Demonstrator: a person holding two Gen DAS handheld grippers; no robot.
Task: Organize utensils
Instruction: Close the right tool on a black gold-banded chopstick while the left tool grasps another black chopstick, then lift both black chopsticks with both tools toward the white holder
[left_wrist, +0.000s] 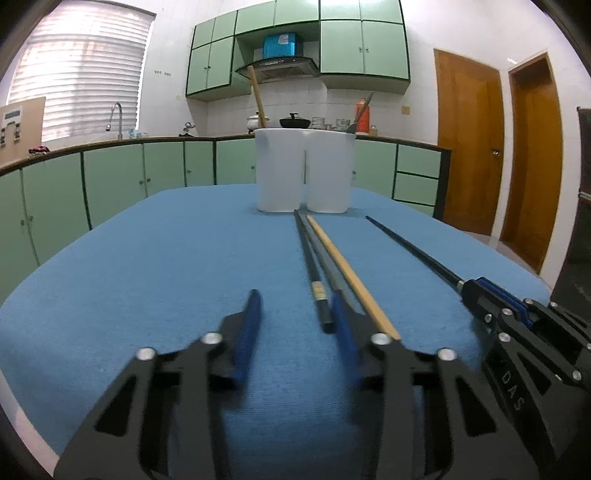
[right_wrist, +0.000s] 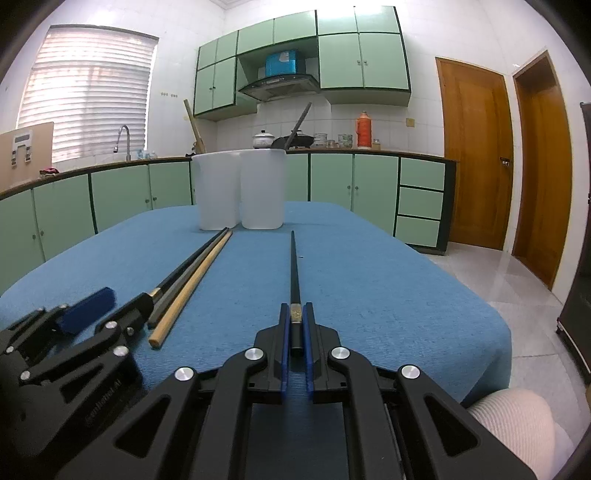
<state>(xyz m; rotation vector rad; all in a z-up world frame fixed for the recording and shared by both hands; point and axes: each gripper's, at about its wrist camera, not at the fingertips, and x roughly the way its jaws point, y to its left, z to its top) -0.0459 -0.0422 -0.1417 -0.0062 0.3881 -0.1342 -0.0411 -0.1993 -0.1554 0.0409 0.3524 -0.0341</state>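
At centre frame of the right wrist view, a black chopstick (right_wrist: 293, 273) lies on the blue cloth (right_wrist: 388, 295), its near end pinched between the right gripper's (right_wrist: 295, 325) closed jaws. Lower left, three more chopsticks (right_wrist: 188, 282) lie side by side beside the left gripper (left_wrist: 295, 314), jaws apart, gripping nothing. Two white tubs (right_wrist: 242, 190) stand beyond, touching.

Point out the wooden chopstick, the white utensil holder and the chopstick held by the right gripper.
wooden chopstick (left_wrist: 354, 280), left wrist view, mid-shaft.
white utensil holder (right_wrist: 242, 188), right wrist view, front wall.
black chopstick (right_wrist: 294, 269), right wrist view, shaft.
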